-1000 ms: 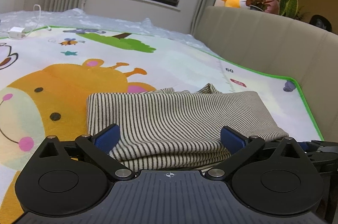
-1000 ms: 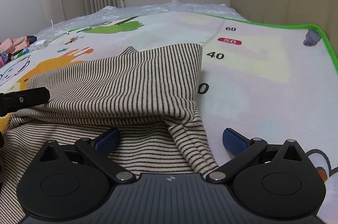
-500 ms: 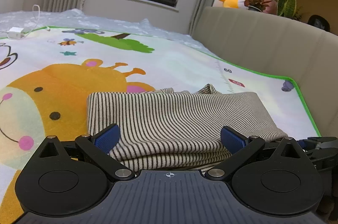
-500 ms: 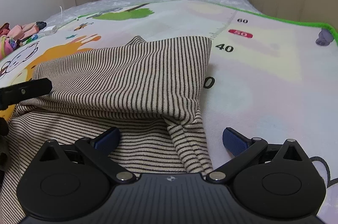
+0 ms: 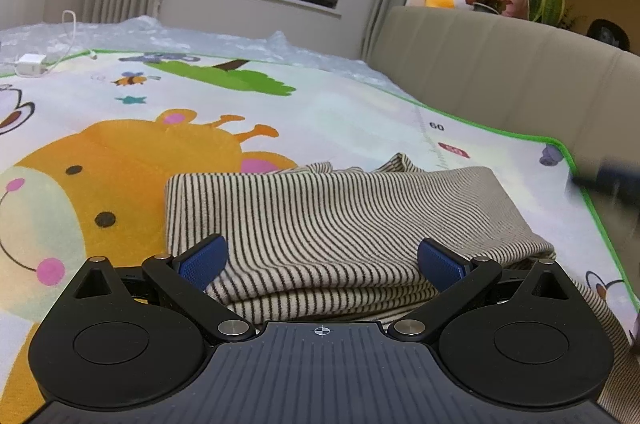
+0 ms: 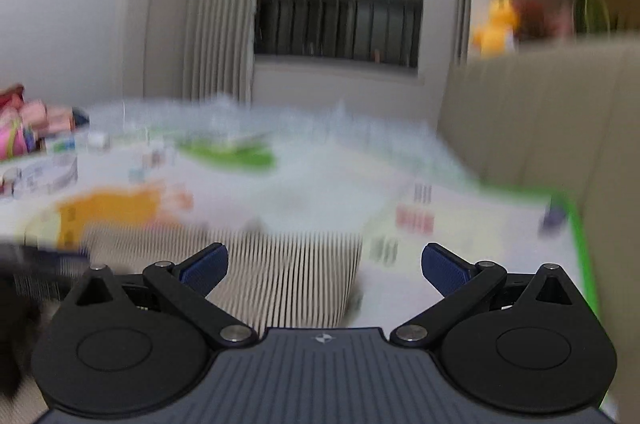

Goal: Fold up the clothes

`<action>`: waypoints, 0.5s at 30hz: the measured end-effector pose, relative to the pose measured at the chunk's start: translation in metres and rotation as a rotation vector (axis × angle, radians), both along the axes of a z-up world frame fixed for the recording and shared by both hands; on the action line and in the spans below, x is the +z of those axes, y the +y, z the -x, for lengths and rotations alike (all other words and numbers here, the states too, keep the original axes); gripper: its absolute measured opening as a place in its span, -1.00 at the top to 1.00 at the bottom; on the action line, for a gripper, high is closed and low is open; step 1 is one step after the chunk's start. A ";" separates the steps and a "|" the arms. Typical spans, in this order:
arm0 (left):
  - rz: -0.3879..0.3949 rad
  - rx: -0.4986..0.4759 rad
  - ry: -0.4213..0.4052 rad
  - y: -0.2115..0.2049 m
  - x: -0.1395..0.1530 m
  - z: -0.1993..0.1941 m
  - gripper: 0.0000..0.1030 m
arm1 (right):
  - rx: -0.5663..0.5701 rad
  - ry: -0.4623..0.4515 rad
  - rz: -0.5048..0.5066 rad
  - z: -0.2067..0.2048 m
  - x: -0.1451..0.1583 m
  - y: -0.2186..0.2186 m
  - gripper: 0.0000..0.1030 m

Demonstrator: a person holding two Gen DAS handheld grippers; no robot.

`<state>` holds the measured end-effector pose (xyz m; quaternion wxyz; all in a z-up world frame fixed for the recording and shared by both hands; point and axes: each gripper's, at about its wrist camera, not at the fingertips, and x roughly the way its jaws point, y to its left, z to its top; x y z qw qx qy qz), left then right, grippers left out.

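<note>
Black linkages, blue fingers [image 5: 202,261] (silver pivots)

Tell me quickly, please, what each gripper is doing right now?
Left gripper: open, holding nothing, fingers either side of the folded striped garment.
Right gripper: open, holding nothing; its view is motion-blurred.

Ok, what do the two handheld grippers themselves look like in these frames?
Both the left gripper and right gripper look identical: matte black linkage arms with silver pivot pins, round black discs on either side, a ribbed dark grey body with a small white crosshair mark, and textured blue finger pads. No cables or sleeves show.
</note>
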<state>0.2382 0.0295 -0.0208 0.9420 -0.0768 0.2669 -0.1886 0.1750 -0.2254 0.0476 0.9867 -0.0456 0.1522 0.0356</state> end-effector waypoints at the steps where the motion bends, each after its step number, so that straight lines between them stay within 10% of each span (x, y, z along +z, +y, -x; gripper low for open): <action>1: 0.001 0.000 0.000 0.000 0.000 0.000 -1.00 | 0.009 -0.018 -0.011 -0.007 0.009 -0.001 -1.00; 6: 0.003 0.000 -0.002 0.001 -0.001 0.000 -1.00 | 0.109 0.168 -0.149 -0.073 0.021 -0.007 0.00; 15: 0.011 0.005 -0.004 0.002 -0.002 0.000 -1.00 | 0.129 0.399 -0.146 -0.184 -0.054 0.031 -0.10</action>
